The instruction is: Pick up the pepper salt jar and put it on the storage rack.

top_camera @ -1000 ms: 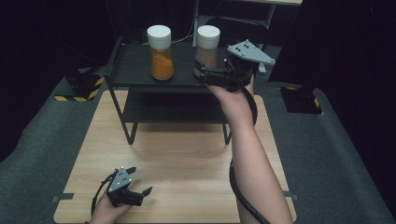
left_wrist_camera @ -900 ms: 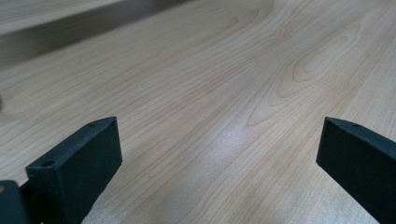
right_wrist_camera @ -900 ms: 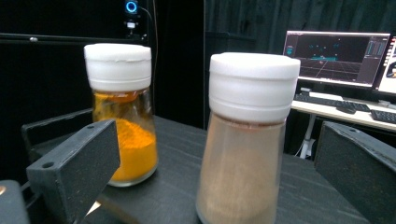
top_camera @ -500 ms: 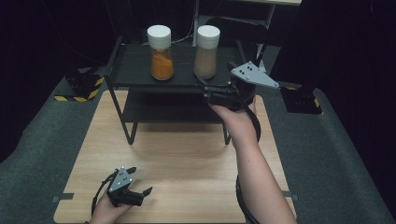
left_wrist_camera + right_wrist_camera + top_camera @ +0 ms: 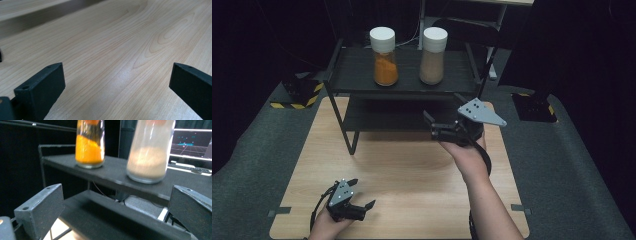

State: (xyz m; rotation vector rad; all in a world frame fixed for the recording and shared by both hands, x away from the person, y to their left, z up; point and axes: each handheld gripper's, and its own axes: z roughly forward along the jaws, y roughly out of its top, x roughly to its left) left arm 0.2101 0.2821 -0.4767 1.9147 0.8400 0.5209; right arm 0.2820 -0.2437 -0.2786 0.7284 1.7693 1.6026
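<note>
Bench: a light wooden bench (image 5: pixel 402 175) on dark grey flooring, with a black two-tier shelf rack (image 5: pixel 357 70) standing at its far end.
Orange jar: a clear jar with a white lid, part full of orange powder (image 5: pixel 385 56), stands upright on the top shelf, left of centre.
Tan jar: a matching white-lidded jar of tan powder (image 5: pixel 433 55) stands upright just right of the orange one, a gap between them.
Right gripper: the right gripper (image 5: pixel 430 124) is held above the bench, just in front of the rack's near edge and below the tan jar, pointing left and toward the rack; its fingers are spread wide with nothing between them. In the right gripper view both jars stand on the top shelf ahead, well clear of the fingers (image 5: pixel 40 207).
Left gripper: the left gripper (image 5: pixel 362 194) sits low at the near left of the bench, held in a hand (image 5: pixel 324 226); its fingers are apart and empty, bare wood between them in the left gripper view.
Behind the rack: a lit monitor (image 5: pixel 191 142) shows at the far right of the right gripper view.
</note>
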